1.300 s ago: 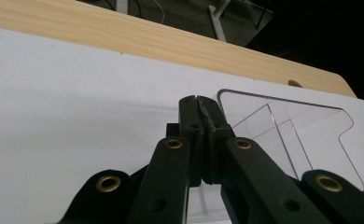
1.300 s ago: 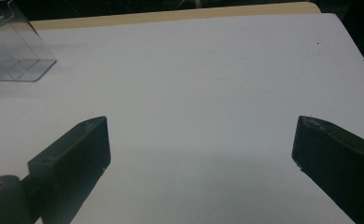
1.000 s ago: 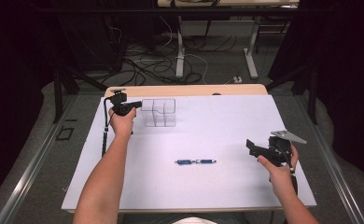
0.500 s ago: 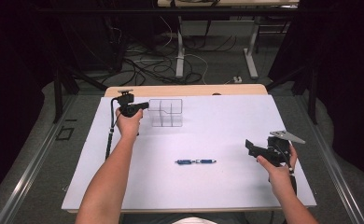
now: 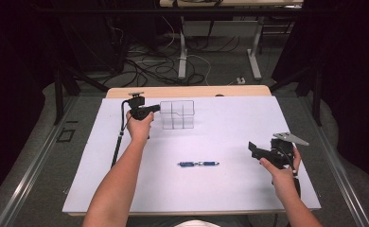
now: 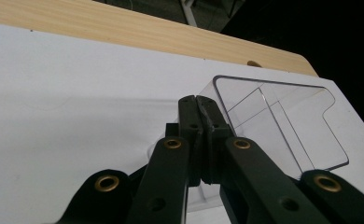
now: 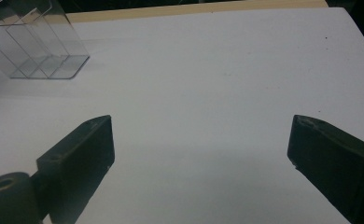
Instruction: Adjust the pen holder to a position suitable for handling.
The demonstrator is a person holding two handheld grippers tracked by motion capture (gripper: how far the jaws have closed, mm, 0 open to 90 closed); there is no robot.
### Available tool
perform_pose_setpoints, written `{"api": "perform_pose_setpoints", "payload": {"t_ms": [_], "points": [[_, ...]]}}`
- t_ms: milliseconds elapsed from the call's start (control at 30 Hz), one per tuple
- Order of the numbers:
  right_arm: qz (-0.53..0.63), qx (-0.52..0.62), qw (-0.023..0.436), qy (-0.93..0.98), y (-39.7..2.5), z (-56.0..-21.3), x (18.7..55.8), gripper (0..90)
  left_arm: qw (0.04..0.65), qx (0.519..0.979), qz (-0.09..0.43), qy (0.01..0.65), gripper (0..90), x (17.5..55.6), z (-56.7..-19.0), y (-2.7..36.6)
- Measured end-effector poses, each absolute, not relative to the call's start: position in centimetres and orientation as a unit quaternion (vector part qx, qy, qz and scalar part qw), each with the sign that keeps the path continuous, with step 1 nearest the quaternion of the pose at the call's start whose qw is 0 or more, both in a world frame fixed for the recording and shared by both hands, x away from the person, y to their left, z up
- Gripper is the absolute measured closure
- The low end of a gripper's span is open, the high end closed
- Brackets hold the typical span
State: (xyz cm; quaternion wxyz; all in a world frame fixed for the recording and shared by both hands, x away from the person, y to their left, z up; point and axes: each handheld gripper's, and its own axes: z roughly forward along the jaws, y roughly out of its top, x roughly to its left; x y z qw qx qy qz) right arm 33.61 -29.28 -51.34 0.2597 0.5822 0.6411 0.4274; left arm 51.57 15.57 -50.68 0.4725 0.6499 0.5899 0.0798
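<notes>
The white bench [image 5: 230,189] is evenly lit from above while the surroundings are left dark, soft shadows are cast beneath the blurred near fingers [image 7: 77,158], and faint glare is caught on the clear organizer [image 6: 283,121].

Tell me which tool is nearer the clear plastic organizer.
Left. The left tool is at the clear organizer's left edge, its jaws shut on the wall. The right tool is open far off at the near right of the table, past the blue pen.
</notes>
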Motion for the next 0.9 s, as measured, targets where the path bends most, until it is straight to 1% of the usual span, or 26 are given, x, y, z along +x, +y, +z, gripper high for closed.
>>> {"api": "perform_pose_setpoints", "payload": {"t_ms": [900], "points": [[0.432, 0.582, 0.256, 0.639, -29.2, -51.4, 33.6, 7.4, 0.484, 0.653, 0.067, 0.579, 90.0, 51.6, -51.2, 12.7]]}}
